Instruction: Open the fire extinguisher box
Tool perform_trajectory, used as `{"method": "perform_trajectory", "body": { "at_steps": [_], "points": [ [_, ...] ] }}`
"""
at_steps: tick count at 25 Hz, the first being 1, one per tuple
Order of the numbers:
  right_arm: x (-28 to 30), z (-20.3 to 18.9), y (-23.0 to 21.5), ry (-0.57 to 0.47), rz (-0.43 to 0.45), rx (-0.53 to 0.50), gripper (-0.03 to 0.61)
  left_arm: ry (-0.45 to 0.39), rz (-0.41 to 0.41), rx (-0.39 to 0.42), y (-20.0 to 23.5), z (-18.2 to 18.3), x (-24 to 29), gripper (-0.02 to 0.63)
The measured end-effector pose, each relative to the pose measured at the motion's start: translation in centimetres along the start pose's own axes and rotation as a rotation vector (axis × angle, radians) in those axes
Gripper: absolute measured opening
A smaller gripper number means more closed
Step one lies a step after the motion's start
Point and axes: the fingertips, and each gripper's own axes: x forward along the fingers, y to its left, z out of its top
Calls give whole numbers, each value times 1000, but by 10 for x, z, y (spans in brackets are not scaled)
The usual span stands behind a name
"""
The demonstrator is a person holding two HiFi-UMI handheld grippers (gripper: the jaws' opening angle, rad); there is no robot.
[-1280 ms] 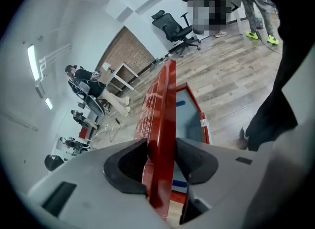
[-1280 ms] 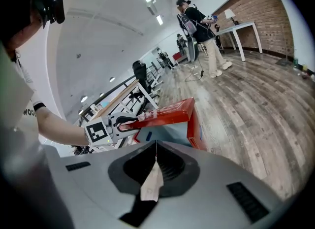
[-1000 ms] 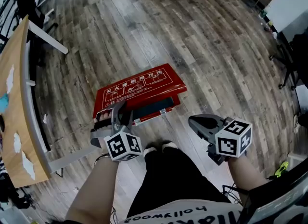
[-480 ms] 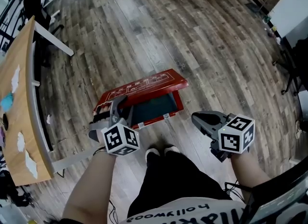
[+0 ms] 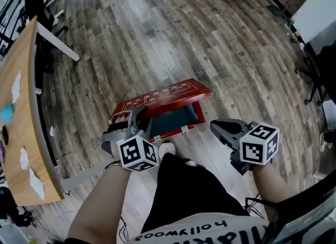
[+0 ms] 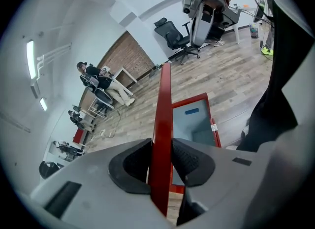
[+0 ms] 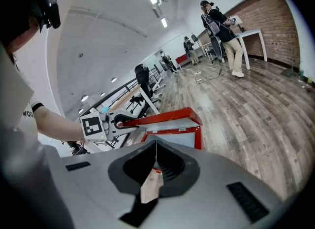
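We see the red fire extinguisher box [image 5: 176, 118] lying flat on the wooden floor [image 5: 157, 38], just ahead of our shoe [image 5: 167, 148]. Its lid [image 5: 163, 95], printed with white diagrams, is lifted on our side and tilts up over the body, so the grey-blue inside shows beneath it. Two small metal latches sit on the body's near edge, free of the lid.

Our left hand-held gripper [image 5: 135, 117] has the lid by its left end. In the left gripper view the red panel runs edge-on between the two dark ribbed pads, which press on it from both sides, and the jaws are closing on it.

Our right hand-held gripper [image 5: 215, 128] hangs over the floor near the box's right corner, apart from it. Its jaws are together at the tips with nothing between them.

To our left stands a wooden bench [image 5: 18, 127] on grey legs, with a few white scraps [image 5: 25, 158] on it. In the gripper views the room runs far back, with a brick wall, black office chairs and several people at white desks well away from the box
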Motion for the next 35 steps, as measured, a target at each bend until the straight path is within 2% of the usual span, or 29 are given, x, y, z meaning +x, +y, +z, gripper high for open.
{"method": "perform_trajectory", "body": {
  "at_steps": [10,14,35],
  "points": [
    [19,36,19,-18,0,-14,11,-6,-147,-40,19,-4,9,109],
    [27,55,19,-32,-2,-16,11,-11,-203,-91,29,-8,17,103],
    [75,110,2,-66,-51,16,11,-27,-216,-101,86,-23,55,63]
  ]
}}
